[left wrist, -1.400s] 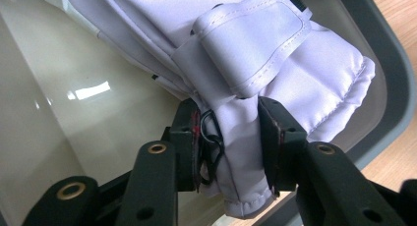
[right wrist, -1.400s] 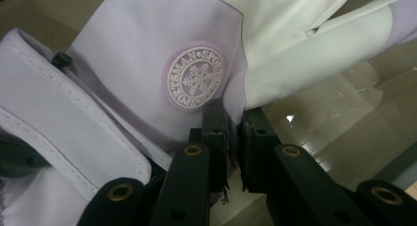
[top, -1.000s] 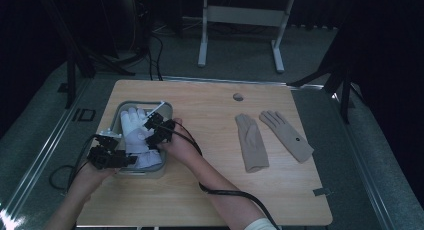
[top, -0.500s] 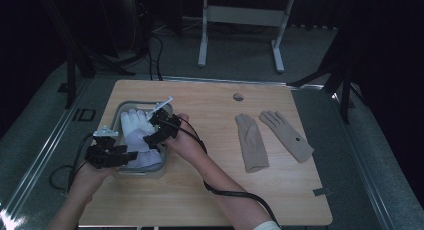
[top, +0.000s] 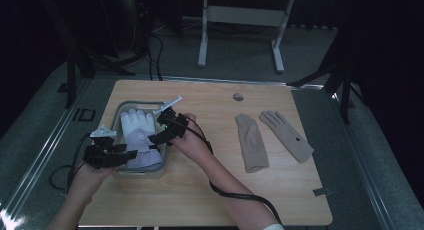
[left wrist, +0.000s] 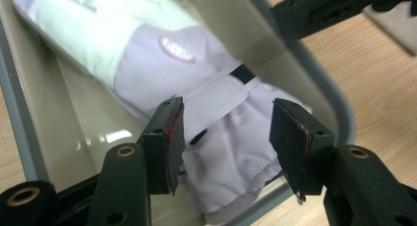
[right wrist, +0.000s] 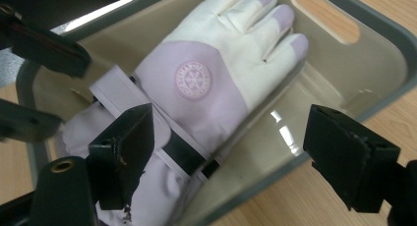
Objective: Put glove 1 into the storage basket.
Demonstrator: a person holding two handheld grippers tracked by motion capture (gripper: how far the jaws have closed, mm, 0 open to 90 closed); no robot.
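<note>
Item: tabletop (top: pixel 200 190), wooden, carrying a grey tray (top: pixel 118 109) near its left edge and a pair of beige gloves (top: pixel 272 140) lying flat toward the right edge, well apart from the tray; a small round grey piece (top: pixel 238 96) sat near the far edge. Within the tray lay a white-and-lilac ski glove (top: pixel 138 132), fingers toward the far edge, cuff toward the near edge, wrist strap across it (right wrist: pixel 147 113). Left gripper (left wrist: pixel 223 137) hung over the cuff, jaws about half apart, nothing between the pads. Right gripper (right wrist: pixel 231 152) stood over the tray's right wall, jaws wide and having just been opening, gripping nothing. Judged step: releasing the ski glove into the tray and withdrawing. Done well, both grippers would lift straight clear with jaws open, so no pad snags the strap or drags the cuff over the rim. Against the earlier frame: both grippers stood a little higher above the tray; the ski glove lay settled, the beige gloves unmoved.
</note>
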